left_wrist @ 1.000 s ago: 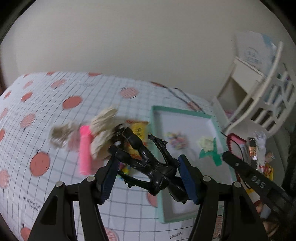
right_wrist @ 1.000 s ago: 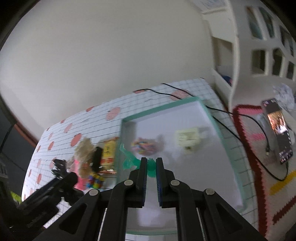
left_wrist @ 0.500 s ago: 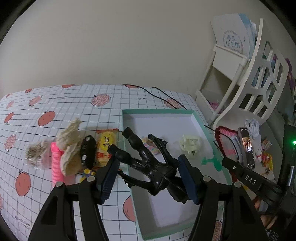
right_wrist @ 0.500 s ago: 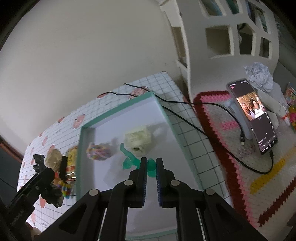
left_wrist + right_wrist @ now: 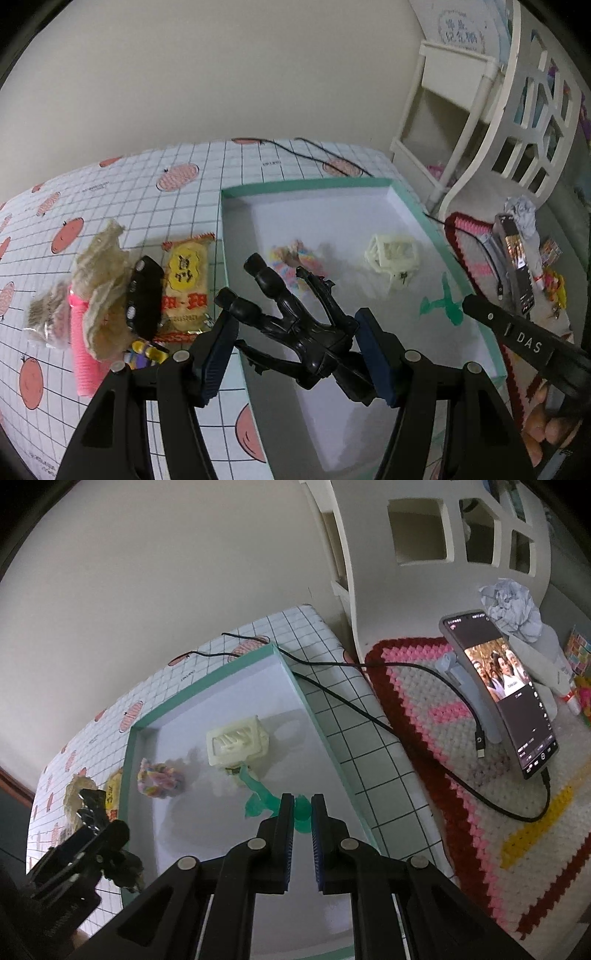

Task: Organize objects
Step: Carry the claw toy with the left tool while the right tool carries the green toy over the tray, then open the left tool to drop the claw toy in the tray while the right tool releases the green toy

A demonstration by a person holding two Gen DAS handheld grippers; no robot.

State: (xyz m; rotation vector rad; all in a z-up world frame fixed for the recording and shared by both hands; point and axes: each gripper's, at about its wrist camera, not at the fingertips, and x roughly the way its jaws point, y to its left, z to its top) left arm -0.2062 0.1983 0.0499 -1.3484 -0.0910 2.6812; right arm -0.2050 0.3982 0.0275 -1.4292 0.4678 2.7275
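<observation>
Where the left wrist view looks down, a checked cloth with red fruit prints covers the table before a plain wall, with a white shelf unit at 2 o'clock. A teal-rimmed tray lies at centre, holding a pastel bundle, a cream cage-like piece and a green plastic toy. At 9 o'clock a snack packet, a pink roller and a black remote crowd together; fuzzy scraps beside them are hard to identify. The left gripper, jaws wide, clamps a black figure over the tray's near corner.

From the right wrist view, a crocheted mat at 3 o'clock carries a propped phone and cable. The right gripper, nearly closed, pinches the green toy inside the tray; its lower part is hidden.
</observation>
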